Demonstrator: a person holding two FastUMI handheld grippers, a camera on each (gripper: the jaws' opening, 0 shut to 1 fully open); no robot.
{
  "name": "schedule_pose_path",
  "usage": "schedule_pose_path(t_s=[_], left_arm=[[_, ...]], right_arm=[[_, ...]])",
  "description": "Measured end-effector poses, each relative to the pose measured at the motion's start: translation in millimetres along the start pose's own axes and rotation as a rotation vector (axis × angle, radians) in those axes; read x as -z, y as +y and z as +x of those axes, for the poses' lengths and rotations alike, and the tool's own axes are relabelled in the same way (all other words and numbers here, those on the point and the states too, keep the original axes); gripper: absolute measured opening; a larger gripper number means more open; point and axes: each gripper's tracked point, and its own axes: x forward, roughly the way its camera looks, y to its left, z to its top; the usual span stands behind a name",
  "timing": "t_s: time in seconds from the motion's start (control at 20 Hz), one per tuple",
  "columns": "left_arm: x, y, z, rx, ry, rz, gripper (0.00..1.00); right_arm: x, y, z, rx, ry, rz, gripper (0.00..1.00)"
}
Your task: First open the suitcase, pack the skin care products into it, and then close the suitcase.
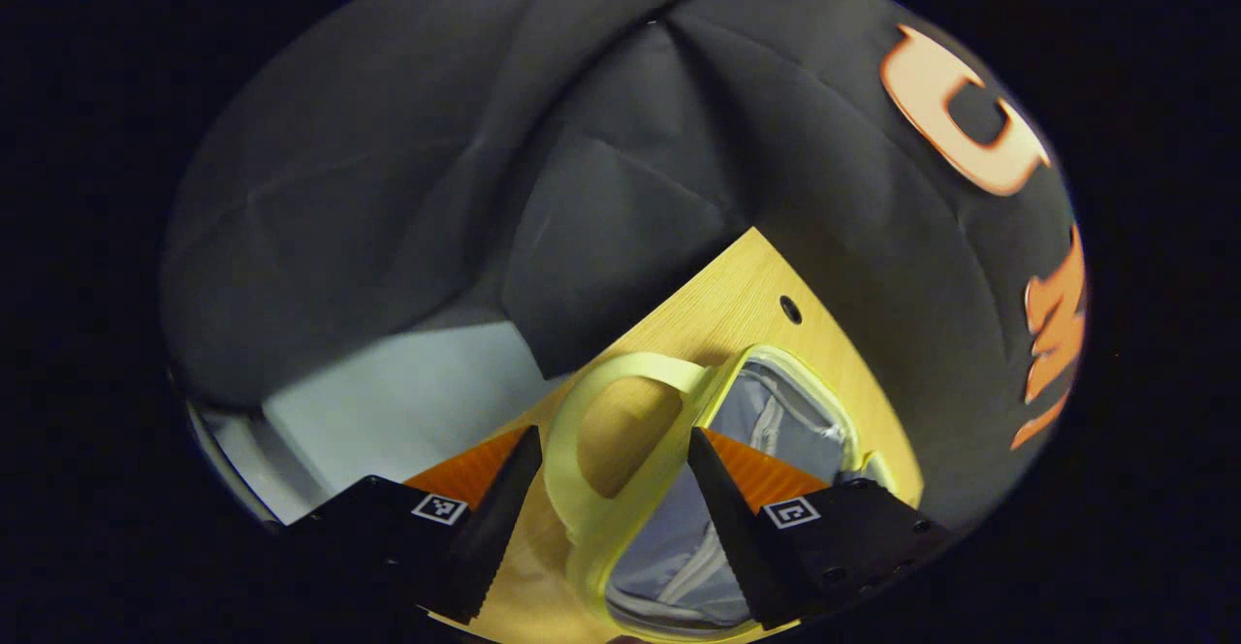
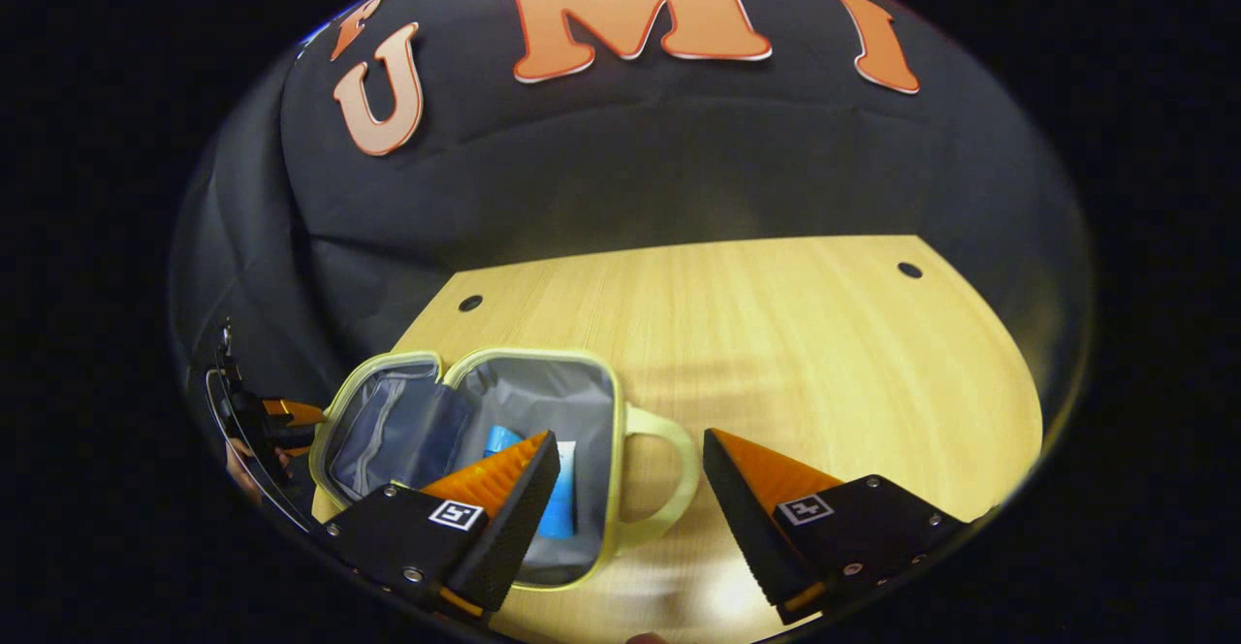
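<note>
In the left gripper view, the left gripper (image 1: 611,489) is seen closest, its jaws spread wide and grasping nothing, with the handle (image 1: 591,431) of the case (image 1: 776,411) lying between them but touched by neither finger, as far as can be told. The case is laid open on the table (image 1: 747,285), its grey lining exposed. In the right gripper view, the right gripper (image 2: 630,489) is likewise released, held low over the table just beside the handle (image 2: 669,474). Both halves of the case (image 2: 465,411) are seen flat and apart, and a blue and white tube (image 2: 562,489) is lying inside the half nearer the handle, partly hidden behind one finger. Packing is judged to be done or nearly so, and closing is judged to be next. Several faults could arise from here: the light case could be pushed across the smooth table if the lid is nudged rather than gripped; the tube could be caught at the rim if it shifts as the lid is folded over; and the soft handle could be pinched off-centre, so that the case is twisted instead of being steadied.
</note>
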Motion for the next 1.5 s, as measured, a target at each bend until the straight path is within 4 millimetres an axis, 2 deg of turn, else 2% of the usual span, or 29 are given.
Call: schedule_pose_path(t_s=[0.1, 0.3, 0.35, 0.45, 0.5, 0.55, 0.6, 0.65, 0.7, 0.85, 0.9, 0.95, 1.05, 1.25, 1.35, 1.45, 1.5], left_arm=[[4.6, -1.9, 7.4, 0.05, 0.011, -0.142, 0.95], [-3.7, 9.0, 7.2, 0.136, 0.003, -0.388, 0.94], [-3.1, 11.0, 8.8, 0.157, 0.011, -0.425, 0.91], [0.9, 7.6, 7.8, 0.201, 0.019, -0.468, 0.92], [-1.4, 8.1, 4.3, 0.22, 0.018, -0.481, 0.82], [0.3, 8.5, 9.3, 0.224, 0.02, -0.497, 0.82], [-1.3, 16.5, 10.2, 0.207, 0.009, -0.526, 0.64], [4.6, 12.1, 26.7, 0.224, 0.025, -0.56, 0.47], [4.6, 16.8, 10.1, 0.255, 0.033, -0.58, 0.3], [1.5, 5.9, 1.9, 0.31, -0.018, -0.511, 0.3], [-9.8, 21.7, -24.8, 0.275, -0.067, -0.493, 0.23], [-6.0, 6.7, -13.1, 0.294, -0.05, -0.454, 0.08], [-17.7, -5.8, -34.0, 0.328, -0.085, -0.404, 0.08], [-40.8, -58.9, -86.0, 0.458, -0.141, -0.324, 0.07], [-41.7, -83.6, -113.2, 0.506, -0.157, -0.252, 0.07], [-41.7, -108.3, -131.8, 0.541, -0.163, -0.191, 0.07], [-39.5, -129.3, -142.3, 0.562, -0.165, -0.163, 0.07]], right_arm=[[-7.6, -14.3, -9.0, 0.028, -0.019, -0.019, 0.95], [-12.1, -22.5, -18.7, 0.041, -0.037, -0.031, 0.95], [-11.2, -24.3, -20.9, 0.042, -0.037, -0.037, 0.95], [-9.4, -26.7, -23.8, 0.043, -0.033, -0.049, 0.95], [-9.4, -28.1, -24.7, 0.042, -0.032, -0.054, 0.95], [-9.3, -29.1, -25.6, 0.043, -0.033, -0.056, 0.95], [-9.1, -29.5, -26.3, 0.038, -0.032, -0.056, 0.95], [-8.0, -28.9, -27.4, 0.033, -0.031, -0.055, 0.95], [-8.5, -30.1, -27.6, 0.031, -0.031, -0.056, 0.95], [-10.9, -33.9, -28.1, 0.024, -0.034, -0.055, 0.95], [-12.4, -35.5, -28.8, 0.022, -0.035, -0.053, 0.95], [-14.0, -37.2, -28.2, 0.017, -0.039, -0.049, 0.95], [-19.7, -39.9, -30.2, 0.008, -0.05, -0.043, 0.95], [-38.1, -49.4, -32.2, 0.011, -0.1, -0.069, 0.95], [-44.0, -54.4, -33.8, 0.005, -0.113, -0.077, 0.95], [-49.6, -60.9, -35.6, -0.005, -0.126, -0.073, 0.95], [-52.1, -64.8, -35.9, -0.008, -0.132, -0.07, 0.95]])
